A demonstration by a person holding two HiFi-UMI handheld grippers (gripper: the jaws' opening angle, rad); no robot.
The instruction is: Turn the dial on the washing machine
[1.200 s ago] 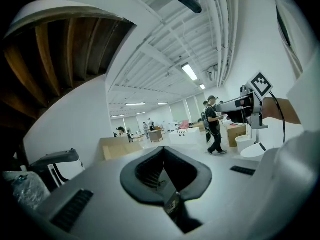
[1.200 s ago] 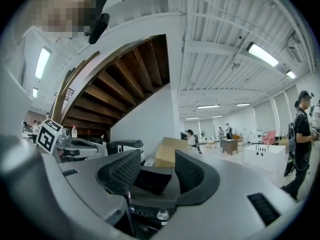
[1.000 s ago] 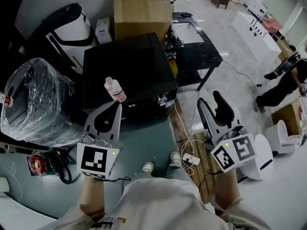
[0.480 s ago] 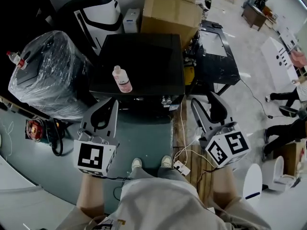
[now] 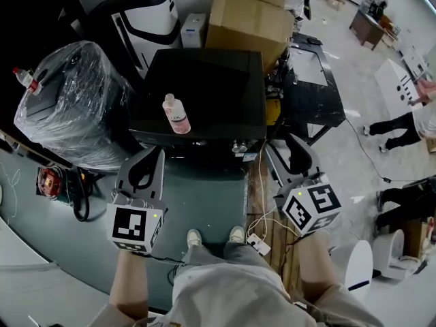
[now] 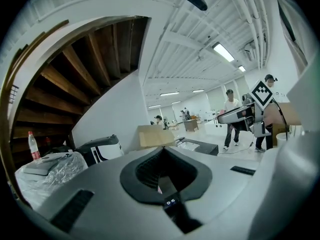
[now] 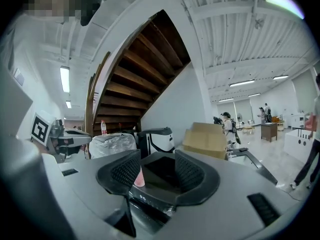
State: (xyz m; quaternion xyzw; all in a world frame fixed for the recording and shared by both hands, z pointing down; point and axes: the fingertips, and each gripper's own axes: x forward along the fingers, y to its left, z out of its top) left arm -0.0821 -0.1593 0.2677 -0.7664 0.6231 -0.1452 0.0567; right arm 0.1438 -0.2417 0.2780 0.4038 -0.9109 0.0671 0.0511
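The black washing machine (image 5: 204, 87) stands ahead of me, with a small silver dial (image 5: 238, 146) at the right end of its front panel. On its lid stands a clear bottle with a pink base (image 5: 176, 113). My right gripper (image 5: 291, 150) hovers just right of the dial, apart from it. Its jaws are open and empty, framing the machine's top (image 7: 167, 171) and the bottle (image 7: 138, 178) in the right gripper view. My left gripper (image 5: 154, 154) is level with the machine's left front, its tips meeting and nothing between them.
A plastic-wrapped bundle (image 5: 61, 107) sits left of the machine, and a white-and-black appliance (image 5: 139, 12) and a cardboard box (image 5: 252, 19) behind it. A black table (image 5: 306, 80) stands to the right. Cables and a power strip (image 5: 259, 240) lie by my feet. People (image 5: 409, 121) move at far right.
My head view has swung so the machine is now centred. The right gripper has come in from the right toward the machine's front right corner. The left gripper keeps its place.
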